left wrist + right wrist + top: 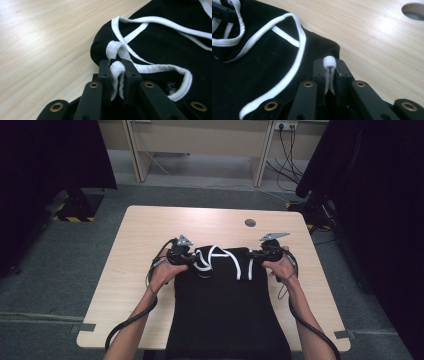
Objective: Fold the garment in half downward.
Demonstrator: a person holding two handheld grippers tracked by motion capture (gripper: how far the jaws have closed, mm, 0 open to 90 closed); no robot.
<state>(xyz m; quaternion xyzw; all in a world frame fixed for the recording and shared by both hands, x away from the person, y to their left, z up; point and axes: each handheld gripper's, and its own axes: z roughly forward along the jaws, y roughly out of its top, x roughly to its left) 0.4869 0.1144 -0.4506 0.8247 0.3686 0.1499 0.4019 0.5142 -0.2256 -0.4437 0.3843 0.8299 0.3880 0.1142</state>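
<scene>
We see a pale wooden desk (140, 240) on grey carpet, dark curtains at both sides. Our left gripper (181, 256) has its fingers clamped on the white trim (117, 72) of a black garment (225, 315) lying mid-desk, near edge overhanging. Our right gripper (264, 254) pinches the trim too. A cable hole (250, 223) sits beyond.

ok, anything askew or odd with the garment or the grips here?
Nothing damaged. The black garment hangs over the table's near edge, its white trim looping loosely near the left gripper. Both grippers pinch folded white trim; right gripper likewise.
</scene>
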